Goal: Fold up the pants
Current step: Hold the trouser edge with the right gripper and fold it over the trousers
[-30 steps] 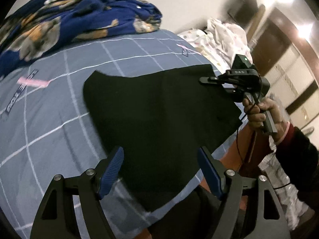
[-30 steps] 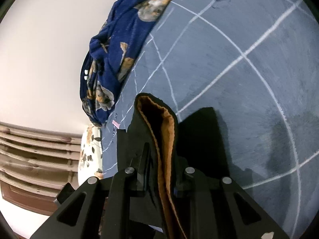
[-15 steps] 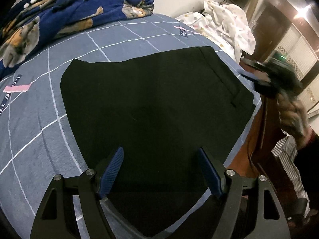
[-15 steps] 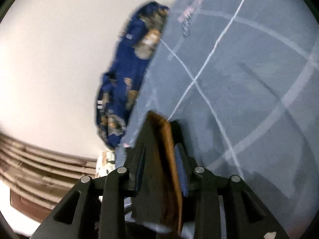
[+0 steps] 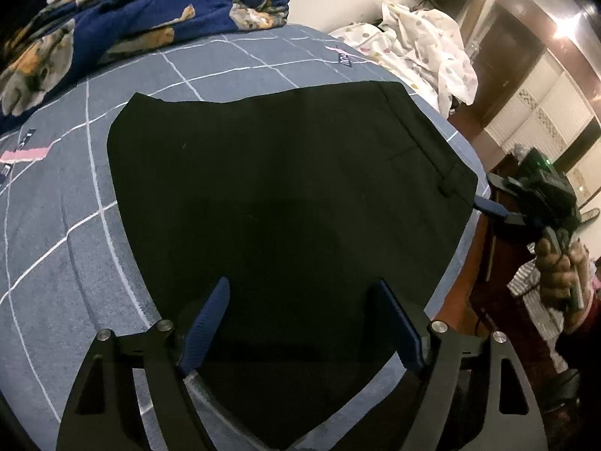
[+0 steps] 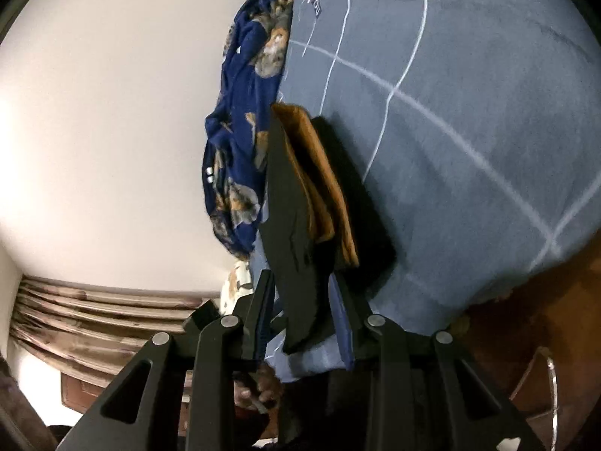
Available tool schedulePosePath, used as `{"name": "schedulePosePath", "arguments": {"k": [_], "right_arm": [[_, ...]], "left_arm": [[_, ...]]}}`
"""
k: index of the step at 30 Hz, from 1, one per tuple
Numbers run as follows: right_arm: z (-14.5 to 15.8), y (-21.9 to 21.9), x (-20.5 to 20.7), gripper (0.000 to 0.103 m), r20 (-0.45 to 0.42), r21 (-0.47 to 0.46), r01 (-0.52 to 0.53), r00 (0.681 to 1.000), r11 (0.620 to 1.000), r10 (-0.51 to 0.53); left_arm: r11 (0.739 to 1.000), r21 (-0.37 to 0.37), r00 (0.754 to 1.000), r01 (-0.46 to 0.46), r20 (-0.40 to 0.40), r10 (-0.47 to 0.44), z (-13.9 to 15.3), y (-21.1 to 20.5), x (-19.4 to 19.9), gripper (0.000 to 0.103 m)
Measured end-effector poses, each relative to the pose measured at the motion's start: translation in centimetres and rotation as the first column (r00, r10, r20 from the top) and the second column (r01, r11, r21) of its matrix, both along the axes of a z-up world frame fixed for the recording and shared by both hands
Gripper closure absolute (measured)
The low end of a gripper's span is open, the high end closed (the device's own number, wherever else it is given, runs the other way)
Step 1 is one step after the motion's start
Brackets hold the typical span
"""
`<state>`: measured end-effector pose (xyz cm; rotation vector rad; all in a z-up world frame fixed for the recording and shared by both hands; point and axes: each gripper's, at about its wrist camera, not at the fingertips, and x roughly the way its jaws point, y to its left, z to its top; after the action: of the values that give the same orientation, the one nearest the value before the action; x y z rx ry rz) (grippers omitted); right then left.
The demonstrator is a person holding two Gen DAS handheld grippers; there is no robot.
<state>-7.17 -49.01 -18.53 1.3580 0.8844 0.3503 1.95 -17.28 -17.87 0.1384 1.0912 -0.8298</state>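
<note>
The black pants now lie spread flat on the blue checked bed, folded over themselves with the waistband along the edge nearest the bed's right side. A second ago the cloth sat bunched and crooked; now it reaches smoothly toward the blue patterned blanket at the head of the bed.

The right hand-held gripper has swung off that right side of the bed, and its jaws have just been easing apart. In its own view the waistband corner, with its orange lining, hangs between the fingers, but the pads no longer seem to press it. I read that as a release after laying the fold down.

The left hand-held gripper has dropped lower over the near end of the pants, jaws wide and empty, straddling the dark cloth without pinching it.

So one fold looks done. My guess: the left side is lining up to take the near end for the next fold.
</note>
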Motion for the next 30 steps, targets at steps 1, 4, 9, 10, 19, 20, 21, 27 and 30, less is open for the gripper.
{"name": "schedulePosePath", "arguments": {"k": [1,4,9,10,19,20,21,27,30], "right_arm": [[-0.3,-0.2,0.2,0.073,-0.006,0.008,0.009,1.000,1.000,-0.009],[-0.4,-0.2,1.2,0.076,0.004,0.001,0.004,1.000,1.000,-0.004],[-0.2,-0.4,2.7,0.079,0.001,-0.050,0.016,1.000,0.999,-0.016],[-0.1,-0.3,2.8,0.088,-0.009,-0.064,0.017,1.000,0.998,-0.018],[1.7,0.8,-0.4,0.089,0.012,-0.025,0.029,1.000,0.999,-0.029],[0.3,0.6,-0.9,0.089,-0.026,-0.017,0.040,0.999,0.999,-0.040],[-0.8,0.4,-1.1,0.090,-0.050,0.008,0.053,0.997,0.999,-0.053],[-1.3,0.0,-0.9,0.090,-0.020,-0.013,0.050,0.999,0.999,-0.050],[-0.3,0.1,-0.5,0.087,-0.023,-0.079,0.021,0.999,0.997,-0.023]], "left_arm": [[1.000,0.005,1.000,0.002,0.010,-0.002,0.0,0.0,-0.1,0.023],[1.000,0.014,0.999,0.007,0.033,-0.007,-0.1,-0.1,-0.5,0.023],[1.000,0.025,0.999,0.005,0.046,-0.006,-0.1,0.0,-0.6,0.022],[1.000,0.030,0.999,0.001,0.044,-0.003,0.0,0.0,-0.6,0.022],[0.999,0.033,0.999,0.005,0.036,-0.006,1.9,0.1,-1.0,0.022],[0.998,0.054,0.999,0.013,0.040,-0.015,1.5,-0.2,-1.1,0.022],[0.997,0.080,0.999,0.017,0.049,-0.021,1.1,-0.6,-1.2,0.022],[0.995,0.091,0.997,0.028,0.071,-0.034,0.4,-0.9,-1.6,0.020],[0.996,0.082,0.998,0.018,0.054,-0.023,0.2,-0.8,-1.3,0.018]]}}
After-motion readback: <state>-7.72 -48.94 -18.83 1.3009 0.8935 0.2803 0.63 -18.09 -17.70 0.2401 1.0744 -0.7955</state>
